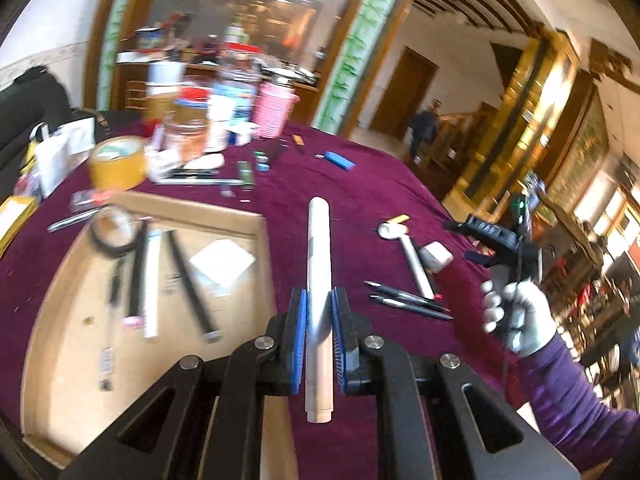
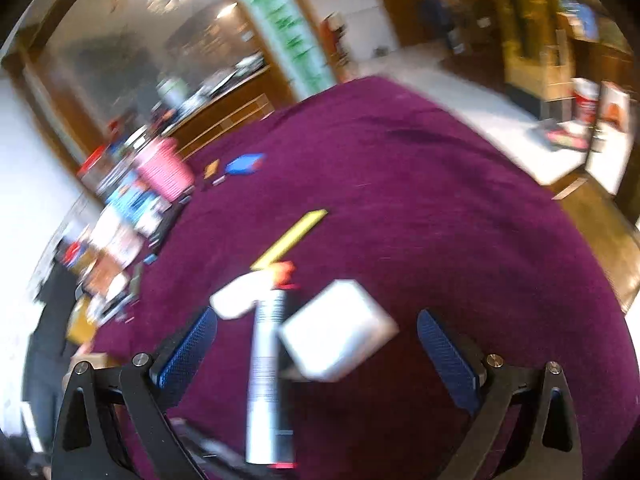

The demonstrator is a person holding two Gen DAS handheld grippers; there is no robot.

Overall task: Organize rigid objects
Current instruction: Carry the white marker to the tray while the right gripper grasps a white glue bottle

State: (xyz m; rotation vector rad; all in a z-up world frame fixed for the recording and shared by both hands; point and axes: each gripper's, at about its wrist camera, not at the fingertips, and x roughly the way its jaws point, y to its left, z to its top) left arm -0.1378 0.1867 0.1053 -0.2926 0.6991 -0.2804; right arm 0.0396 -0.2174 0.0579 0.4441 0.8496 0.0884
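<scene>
My left gripper [image 1: 319,312] is shut on a long white marker [image 1: 319,276], held above the purple tablecloth just right of an open cardboard box [image 1: 248,208]. The box holds several pens, a white tube and a white card. My right gripper [image 2: 316,340] is open and empty, its blue pads [image 2: 192,348] either side of a white-and-silver tube [image 2: 266,376] and a white block [image 2: 340,330] on the cloth. The right gripper also shows in the left wrist view [image 1: 496,240], held by a gloved hand. A yellow stick [image 2: 290,238] lies beyond them.
Two black pens [image 1: 404,298] lie right of the marker. A tape roll [image 1: 116,162], jars, a pink basket [image 1: 274,108] and a blue object [image 1: 340,160] crowd the far side. The table edge drops off at the right.
</scene>
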